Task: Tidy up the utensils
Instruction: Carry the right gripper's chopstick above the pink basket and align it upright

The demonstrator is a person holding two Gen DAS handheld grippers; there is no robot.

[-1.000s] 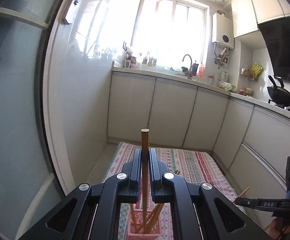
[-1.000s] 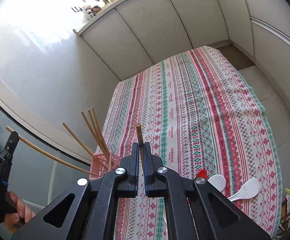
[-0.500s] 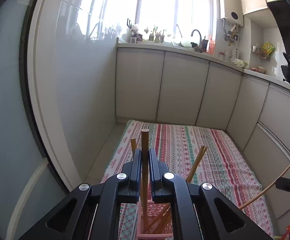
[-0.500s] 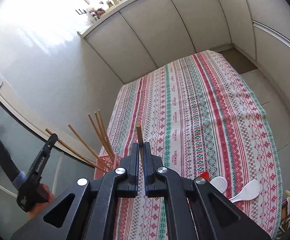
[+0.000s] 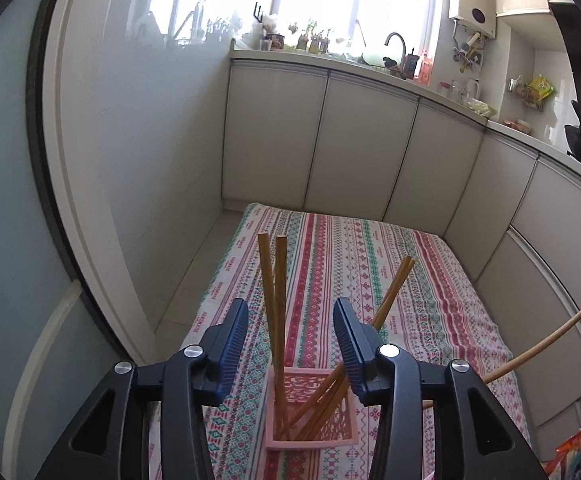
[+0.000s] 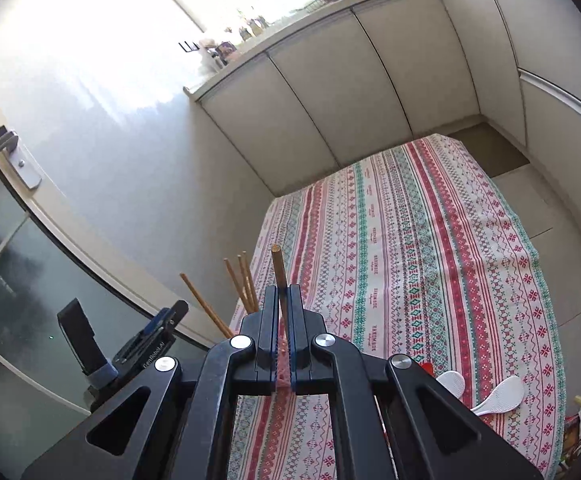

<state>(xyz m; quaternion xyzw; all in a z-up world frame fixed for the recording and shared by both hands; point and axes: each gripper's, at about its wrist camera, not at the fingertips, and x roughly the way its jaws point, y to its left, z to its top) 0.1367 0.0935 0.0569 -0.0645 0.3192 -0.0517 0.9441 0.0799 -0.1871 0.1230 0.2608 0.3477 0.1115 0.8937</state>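
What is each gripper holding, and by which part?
The left gripper, jaws opening, holds nothing. The right gripper clamps a chopstick just below its upper end.

Window [image 5: 330, 0] glare, fisheye-warped edges

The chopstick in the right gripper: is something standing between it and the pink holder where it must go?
Partly. The left gripper, its jaws opening, hangs right above the pink holder, so it stands in the path of the chopstick that the right gripper grips.
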